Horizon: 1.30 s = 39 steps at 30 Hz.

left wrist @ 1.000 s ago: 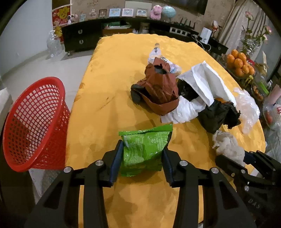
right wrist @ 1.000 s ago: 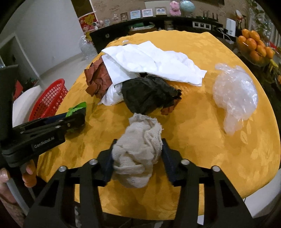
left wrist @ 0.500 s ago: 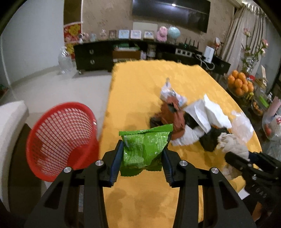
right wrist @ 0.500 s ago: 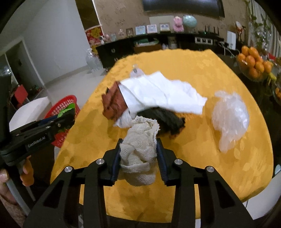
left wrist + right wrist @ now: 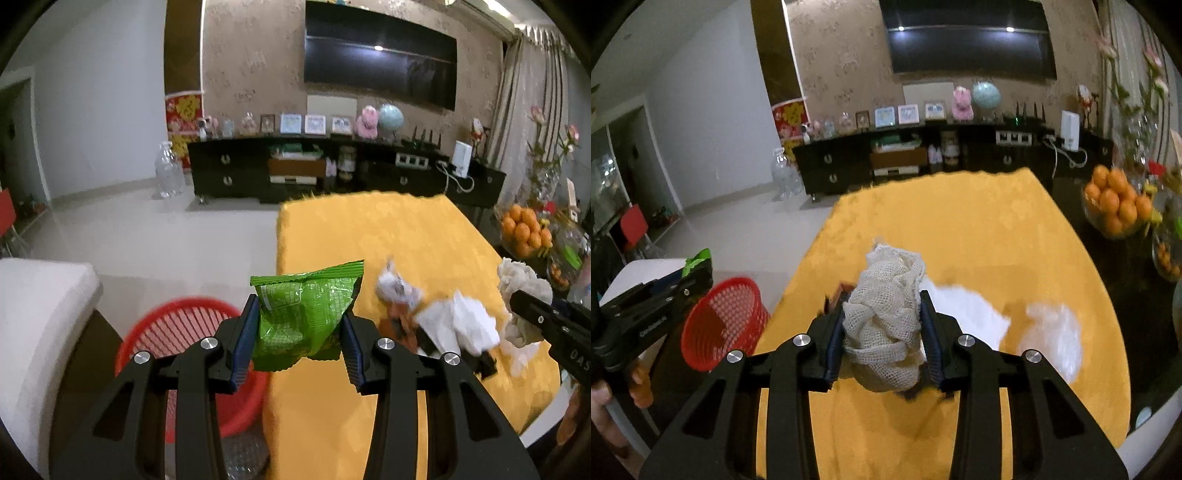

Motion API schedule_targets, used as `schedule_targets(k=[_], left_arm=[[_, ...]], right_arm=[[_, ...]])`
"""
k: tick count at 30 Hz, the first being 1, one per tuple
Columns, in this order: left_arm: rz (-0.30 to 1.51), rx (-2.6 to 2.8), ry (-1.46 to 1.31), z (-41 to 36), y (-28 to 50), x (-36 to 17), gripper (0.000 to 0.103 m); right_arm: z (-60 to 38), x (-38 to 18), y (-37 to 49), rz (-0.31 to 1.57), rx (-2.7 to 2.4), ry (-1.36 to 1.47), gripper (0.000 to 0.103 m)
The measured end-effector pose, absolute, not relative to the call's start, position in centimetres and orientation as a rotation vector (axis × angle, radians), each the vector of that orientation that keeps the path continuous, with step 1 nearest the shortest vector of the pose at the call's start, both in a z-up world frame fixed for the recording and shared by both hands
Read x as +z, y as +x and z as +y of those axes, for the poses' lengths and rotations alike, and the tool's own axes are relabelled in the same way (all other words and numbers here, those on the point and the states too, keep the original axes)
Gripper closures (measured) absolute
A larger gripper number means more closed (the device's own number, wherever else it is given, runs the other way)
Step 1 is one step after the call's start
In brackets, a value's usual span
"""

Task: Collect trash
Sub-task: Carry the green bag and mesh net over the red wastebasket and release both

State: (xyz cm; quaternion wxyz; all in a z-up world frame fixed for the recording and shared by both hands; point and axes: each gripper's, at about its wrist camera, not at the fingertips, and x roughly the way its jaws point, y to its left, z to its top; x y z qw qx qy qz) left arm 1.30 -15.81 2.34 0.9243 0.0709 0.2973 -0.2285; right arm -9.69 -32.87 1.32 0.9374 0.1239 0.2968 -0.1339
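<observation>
My left tool (image 5: 299, 334) is clenched on the green snack bag (image 5: 304, 317), pads pressing its two side edges, the bag held upright above the near left edge of the table (image 5: 369, 229). I judge the bag light, crinkly and slick: film that buckles under pressure, so the hold belongs across the puffed middle, not on the sealed top fin.

My right tool (image 5: 882, 334) is clamped on the wad of off-white mesh cloth (image 5: 886, 314), lifted clear of the table. I judge it soft, light and compressible; the open weave grips the pads well, but loose ends may trail, so hold the bulk of the wad.

Beyond the tools, the red basket (image 5: 177, 332) stands off the table's left side, low and near. On the table, right of the bag, lie the remaining pieces: white paper (image 5: 461, 325), a brown wrapper (image 5: 397, 321) and a dark scrap, blurred.
</observation>
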Motion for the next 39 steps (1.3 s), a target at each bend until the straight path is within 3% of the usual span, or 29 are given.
schedule_targets(k=[15,39], left_arm=[[0.509,-0.389,0.158,-15.4,8.5,6.2,0.063],[0.736,-0.211,0.145,-7.8,13.8,-2.0,0.063]], right_arm=[[-34.6,5.7,-0.4,0.538,-0.309,0.178,0.067],[-25.7,0.8,7.8,0.68,-0.037,0.176,0.066]])
